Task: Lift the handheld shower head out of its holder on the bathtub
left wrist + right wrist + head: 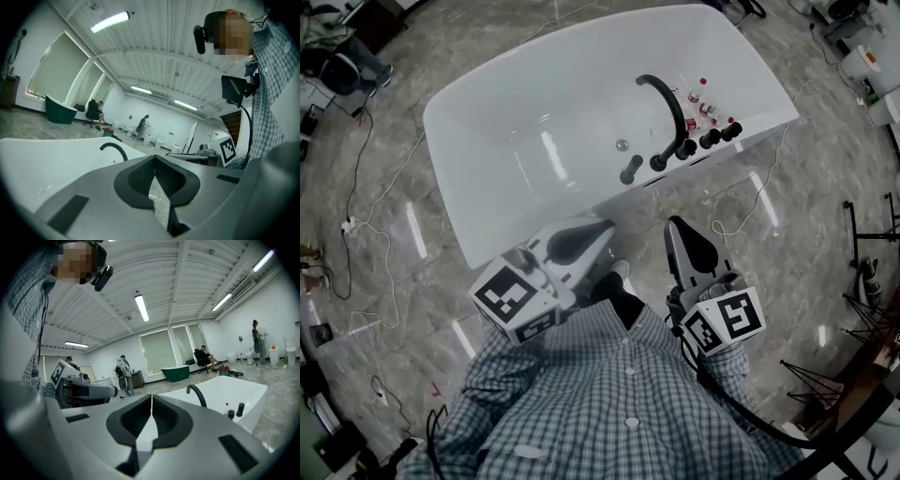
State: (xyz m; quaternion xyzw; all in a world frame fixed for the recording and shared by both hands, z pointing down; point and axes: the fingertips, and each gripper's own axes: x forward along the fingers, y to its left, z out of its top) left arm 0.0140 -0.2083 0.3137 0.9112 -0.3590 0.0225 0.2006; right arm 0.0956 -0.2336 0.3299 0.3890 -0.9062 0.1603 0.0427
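Pointing at the bathtub (534, 112), left tool (602, 228) and right tool (674, 224) sit lower centre, both shut and empty, probably lining up on its black fittings (685, 148), still well apart.

Glossy bathtub (581, 70), matt black spout (675, 112), polished floor (403, 244).

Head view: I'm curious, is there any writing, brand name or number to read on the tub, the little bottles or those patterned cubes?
No text can be read anywhere.
Left cube and right cube: black-and-white square patterns only, no letters or digits.
Small bottles on the bathtub rim: labels too small to read.
Bathtub: no brand mark visible.
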